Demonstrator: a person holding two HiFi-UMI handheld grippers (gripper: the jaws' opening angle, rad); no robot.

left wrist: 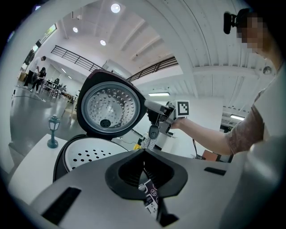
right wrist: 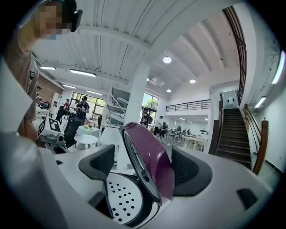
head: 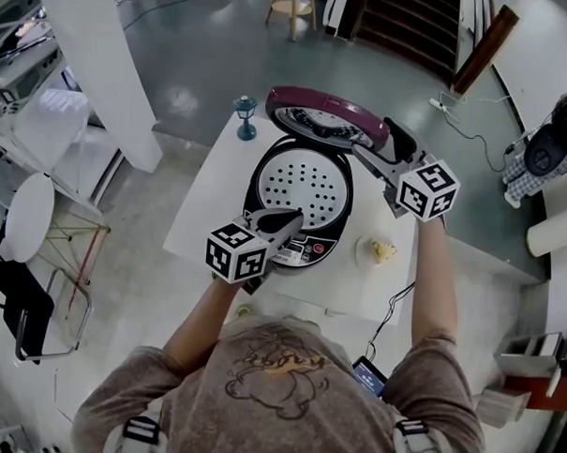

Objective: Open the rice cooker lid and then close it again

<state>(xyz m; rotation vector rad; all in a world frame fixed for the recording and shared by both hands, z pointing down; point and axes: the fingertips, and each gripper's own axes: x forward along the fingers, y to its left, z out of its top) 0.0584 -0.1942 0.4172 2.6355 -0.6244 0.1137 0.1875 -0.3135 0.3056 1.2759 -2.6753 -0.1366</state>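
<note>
A: How far along is the job?
B: About halfway, it seems. The lid (head: 326, 115) stands open on the rice cooker (head: 299, 189) on the worktop (head: 205, 208); closing is left.
A: And the tongs?
B: The right tongs (head: 389, 139) are spread astride the lid's rim. The left tongs (head: 282, 221) are pressed together, empty.

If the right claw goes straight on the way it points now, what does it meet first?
The open purple rice cooker lid: its rim stands between the parted jaws of the right claw, so going on would likely press the claw against that rim.
</note>
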